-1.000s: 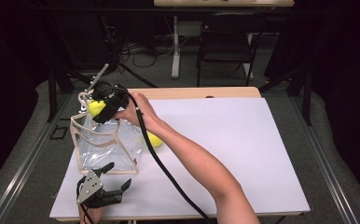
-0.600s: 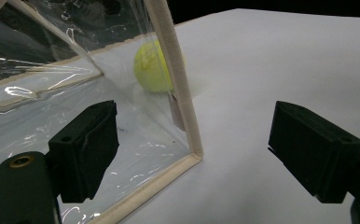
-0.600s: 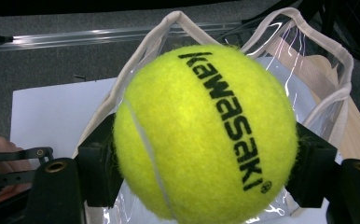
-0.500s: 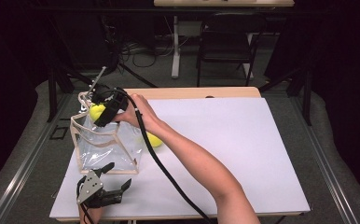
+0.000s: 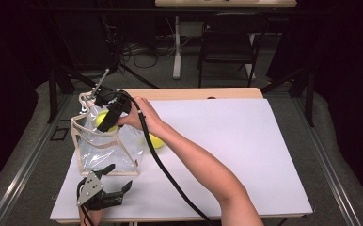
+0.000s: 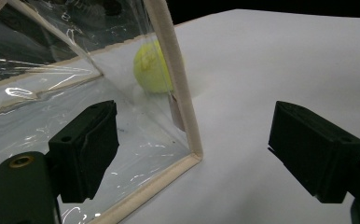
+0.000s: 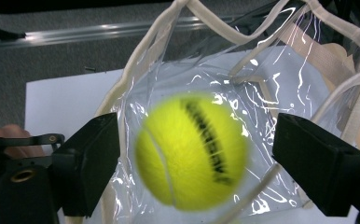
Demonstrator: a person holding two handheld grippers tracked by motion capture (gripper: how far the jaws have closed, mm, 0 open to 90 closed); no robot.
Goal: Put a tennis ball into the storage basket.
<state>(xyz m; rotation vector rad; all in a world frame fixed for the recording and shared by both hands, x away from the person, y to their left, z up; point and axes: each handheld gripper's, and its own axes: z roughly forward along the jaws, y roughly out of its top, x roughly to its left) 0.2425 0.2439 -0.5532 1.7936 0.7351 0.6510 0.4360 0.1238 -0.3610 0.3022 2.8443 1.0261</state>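
On white table [image 5: 245,155], clear bag [image 5: 105,150] receives tennis ball [image 7: 192,151].

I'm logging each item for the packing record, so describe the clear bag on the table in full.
The clear bag is see-through, glossy plastic that looks soft and creased, edged with cream fabric trim and cream looped handles at its open top. It stands upright near the left edge of the white table, mouth facing up. A yellow tennis ball sits blurred over the mouth, between the parted jaws of the right hand-held gripper, untouched by them. A second yellow ball lies on the table just behind it.
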